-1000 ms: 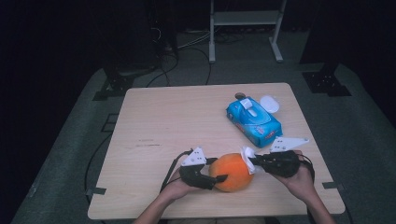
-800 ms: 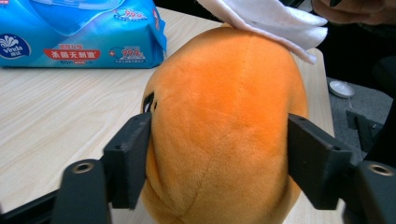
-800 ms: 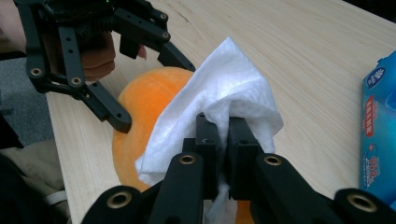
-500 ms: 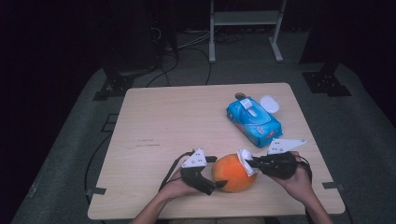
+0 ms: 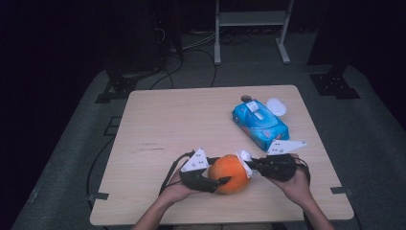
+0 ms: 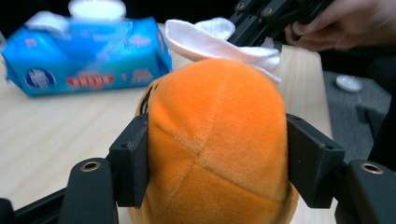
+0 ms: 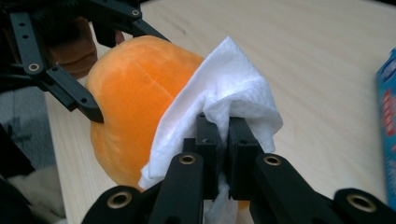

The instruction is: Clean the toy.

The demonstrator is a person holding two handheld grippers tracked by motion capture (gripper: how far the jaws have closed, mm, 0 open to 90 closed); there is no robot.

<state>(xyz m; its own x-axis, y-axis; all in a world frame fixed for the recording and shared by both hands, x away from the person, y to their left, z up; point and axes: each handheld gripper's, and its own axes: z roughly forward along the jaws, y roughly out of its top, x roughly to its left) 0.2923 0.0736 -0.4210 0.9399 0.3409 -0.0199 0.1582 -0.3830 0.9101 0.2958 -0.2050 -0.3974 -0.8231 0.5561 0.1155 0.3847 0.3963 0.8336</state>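
High view: table (image 5: pixel 158 120), near edge at 6 o'clock. Orange plush ball (image 5: pixel 229 173) there, left gripper (image 6: pixel 217 156) jaws just closed, clamping its sides. Right gripper (image 7: pixel 223 135) pinched narrow on white wipe (image 7: pixel 224 88). Keep clamp steady; stroke lightly, wipe flat.

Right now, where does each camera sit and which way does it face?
High view: above the person's side, looking forward and down on the table; both forearms, left claw and right claw show.
Left gripper view: on the left claw, facing the orange plush its jaws squeeze.
Right gripper view: on the right claw, shut on the white wipe.
All three share plush, wipe and blue wipe pack.
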